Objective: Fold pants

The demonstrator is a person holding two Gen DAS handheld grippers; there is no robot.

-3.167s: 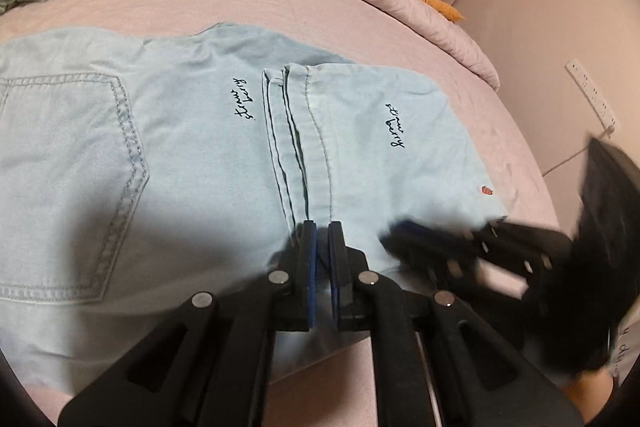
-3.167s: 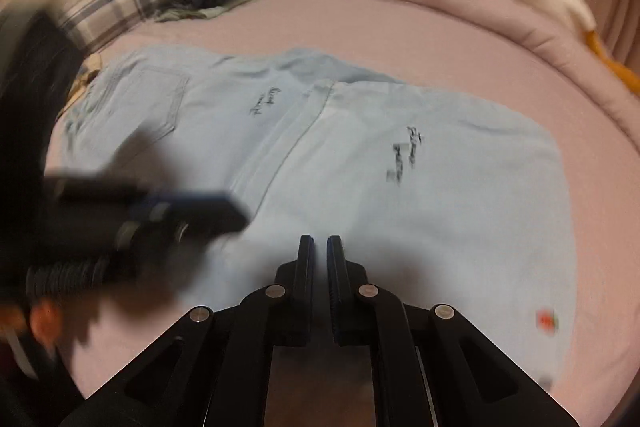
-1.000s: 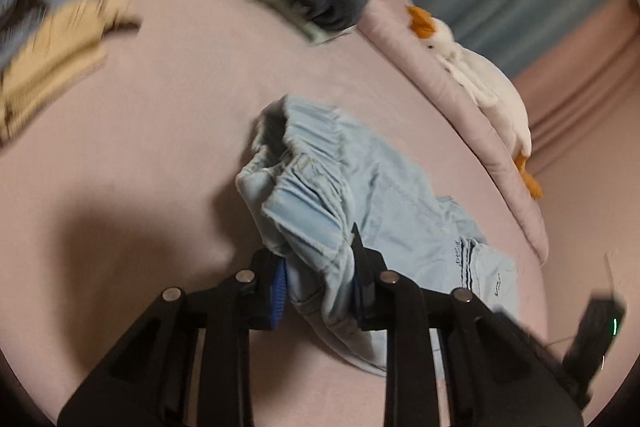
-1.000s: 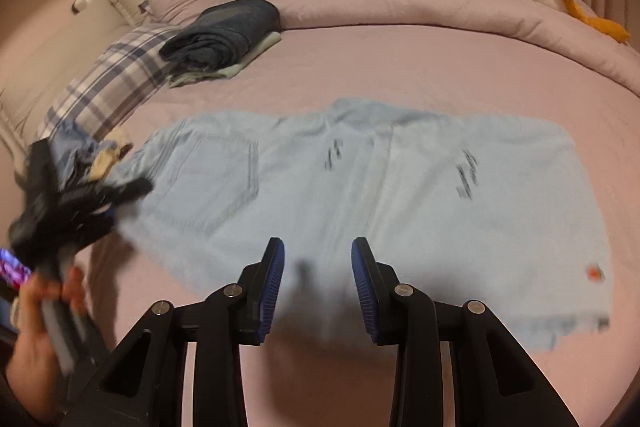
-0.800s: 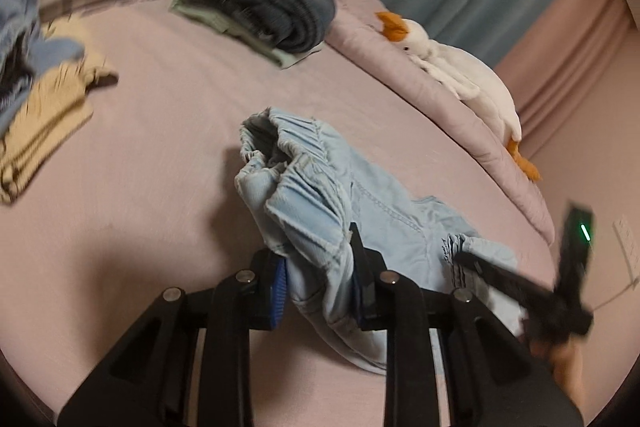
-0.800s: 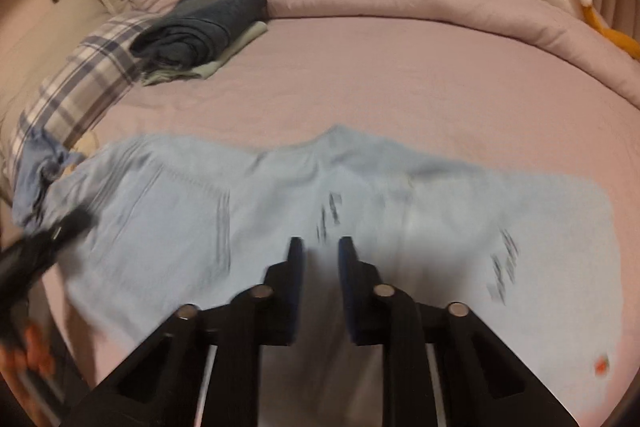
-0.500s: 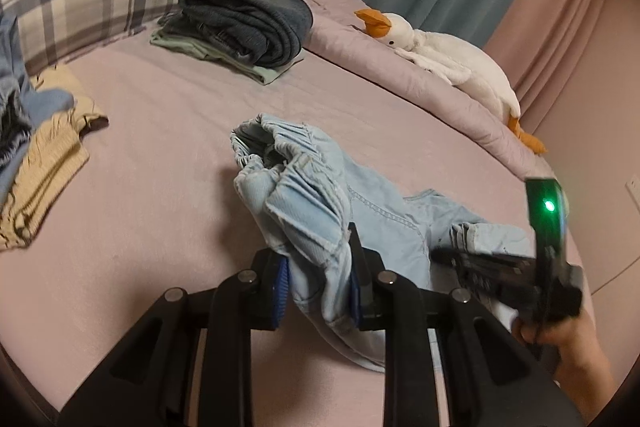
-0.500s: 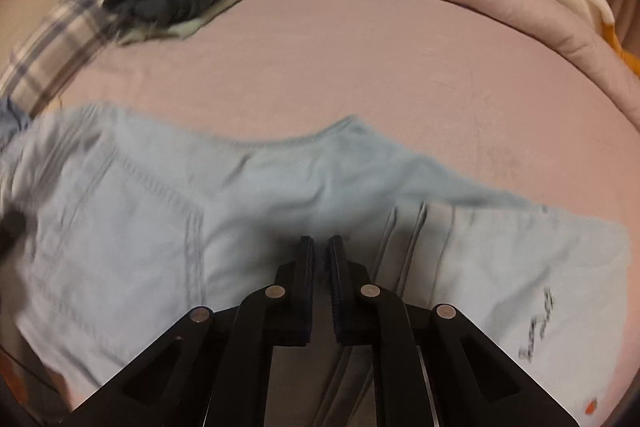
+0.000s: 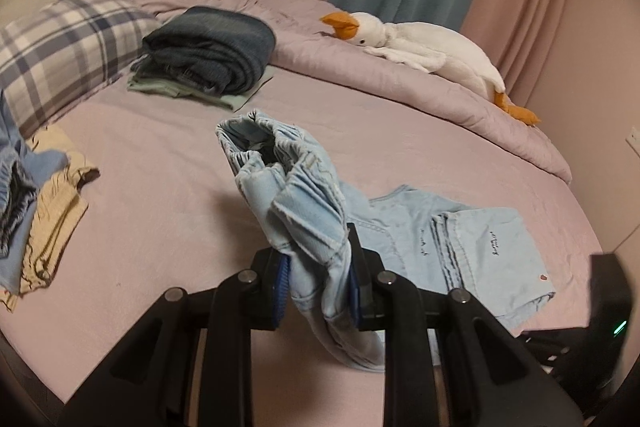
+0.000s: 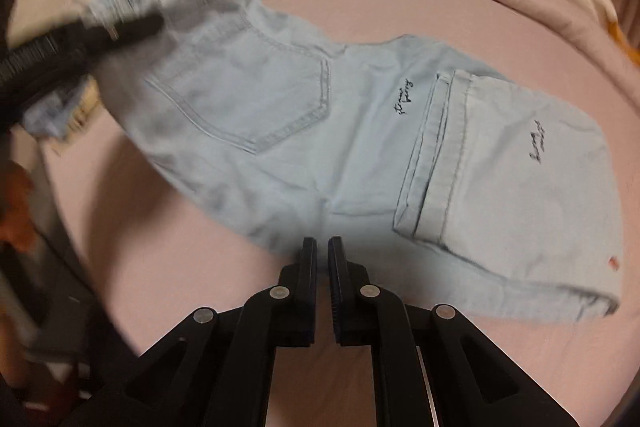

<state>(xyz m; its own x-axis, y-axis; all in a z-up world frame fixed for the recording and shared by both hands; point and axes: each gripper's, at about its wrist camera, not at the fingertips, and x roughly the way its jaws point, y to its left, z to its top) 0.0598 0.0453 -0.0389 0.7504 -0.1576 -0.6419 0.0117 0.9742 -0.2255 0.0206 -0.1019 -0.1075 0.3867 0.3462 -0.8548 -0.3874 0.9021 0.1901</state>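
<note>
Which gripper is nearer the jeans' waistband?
Left. The left gripper clamps the bunched waistband itself; the right gripper sits shut at the jeans' near edge.

Lt-blue denim pants (image 10: 360, 131), waistband end lifted, legs folded on bed.

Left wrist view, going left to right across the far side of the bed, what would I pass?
Plaid pillow → folded dark jeans on a pale green garment → white goose plush lying on the rolled pink duvet.
</note>
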